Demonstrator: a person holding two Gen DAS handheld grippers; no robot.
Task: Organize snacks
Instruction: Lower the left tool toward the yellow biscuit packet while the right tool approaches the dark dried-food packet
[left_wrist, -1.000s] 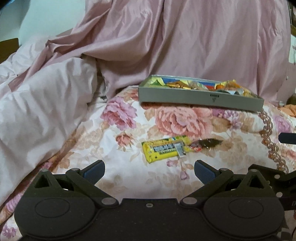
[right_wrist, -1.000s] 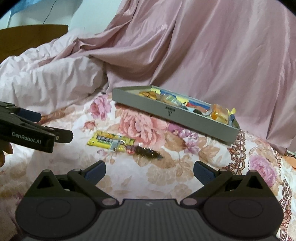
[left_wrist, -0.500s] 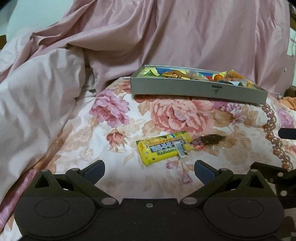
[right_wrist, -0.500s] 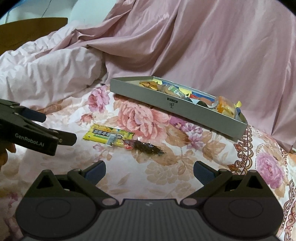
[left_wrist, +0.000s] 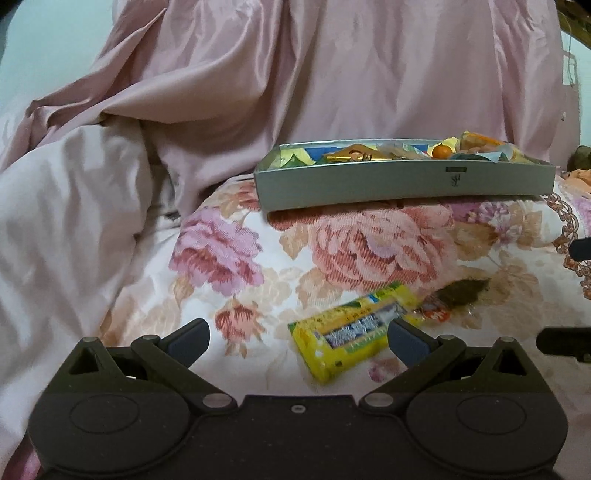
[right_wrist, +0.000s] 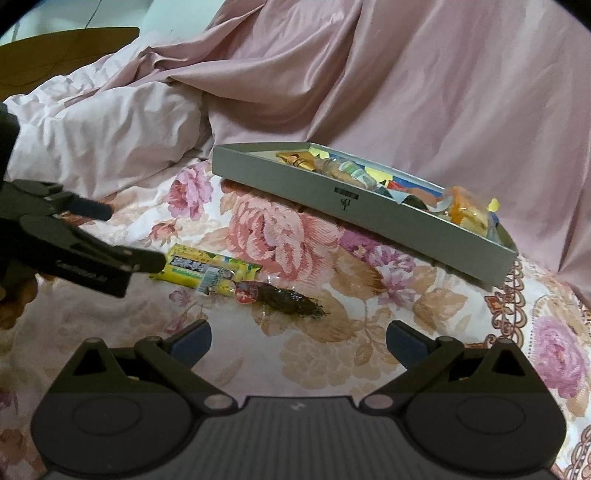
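Observation:
A yellow snack packet (left_wrist: 351, 330) lies on the floral bedspread (left_wrist: 369, 251), with a dark clear-wrapped snack (left_wrist: 458, 293) touching its right end. Both also show in the right wrist view, the packet (right_wrist: 207, 271) and the dark snack (right_wrist: 284, 299). A grey tray (left_wrist: 402, 182) holding several snacks sits behind them; it also shows in the right wrist view (right_wrist: 332, 195). My left gripper (left_wrist: 297, 338) is open and empty, low over the bedspread, its right finger over the packet's right end. My right gripper (right_wrist: 297, 338) is open and empty, just short of the dark snack.
A rumpled pink quilt (left_wrist: 74, 221) rises at the left and a mauve sheet (left_wrist: 332, 74) drapes behind the tray. The left gripper body (right_wrist: 74, 251) reaches in from the left of the right wrist view. A wooden headboard (right_wrist: 55, 55) stands far left.
My left gripper has moved forward, down and left toward the yellow packet, which now lies close to its right finger. My right gripper has edged forward toward the dark snack. Both stay open.

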